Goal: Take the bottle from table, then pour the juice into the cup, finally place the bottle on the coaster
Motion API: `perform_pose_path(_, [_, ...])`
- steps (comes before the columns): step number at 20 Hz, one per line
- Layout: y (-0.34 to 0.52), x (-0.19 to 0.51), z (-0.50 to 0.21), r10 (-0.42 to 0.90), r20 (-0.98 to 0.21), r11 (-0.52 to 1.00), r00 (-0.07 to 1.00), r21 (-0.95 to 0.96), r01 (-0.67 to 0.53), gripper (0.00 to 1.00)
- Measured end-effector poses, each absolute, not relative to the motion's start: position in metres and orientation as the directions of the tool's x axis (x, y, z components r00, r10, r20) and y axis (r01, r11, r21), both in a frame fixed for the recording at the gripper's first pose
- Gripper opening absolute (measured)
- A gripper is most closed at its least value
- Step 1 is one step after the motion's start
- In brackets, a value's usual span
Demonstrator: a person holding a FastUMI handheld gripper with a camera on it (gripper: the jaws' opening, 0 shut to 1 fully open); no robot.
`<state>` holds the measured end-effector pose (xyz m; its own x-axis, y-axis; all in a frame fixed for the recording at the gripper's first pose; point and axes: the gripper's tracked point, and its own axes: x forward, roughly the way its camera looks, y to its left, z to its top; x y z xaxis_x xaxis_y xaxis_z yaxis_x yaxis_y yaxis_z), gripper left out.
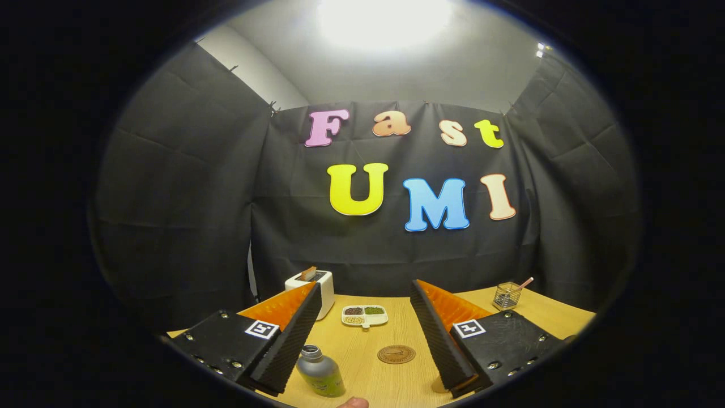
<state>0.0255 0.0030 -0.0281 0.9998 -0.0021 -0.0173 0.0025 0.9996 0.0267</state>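
My gripper (365,292) is open and held above the wooden table (391,374), its ribbed black fingers (294,334) spread wide with nothing between them. A small bottle (320,371) with a grey cap and a green label stands on the table below, close to the inner side of the left finger. A round brown coaster (396,354) lies flat between the fingers, a little beyond the bottle and to its right. A pale rim that may be the cup (439,386) peeks out under the right finger. A fingertip (352,403) of a person shows at the near table edge.
A white toaster (314,286) with a slice in it stands at the back left. A white divided dish (365,315) with grains sits mid-table beyond the coaster. A wire mesh holder (506,294) with a pink stick is at the back right. Black cloth walls enclose the table.
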Motion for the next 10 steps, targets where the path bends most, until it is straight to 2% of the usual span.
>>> perform_pose_path(10, [0.017,0.04,-0.074,-0.03,-0.075,0.999,0.997,0.037,0.033,0.96])
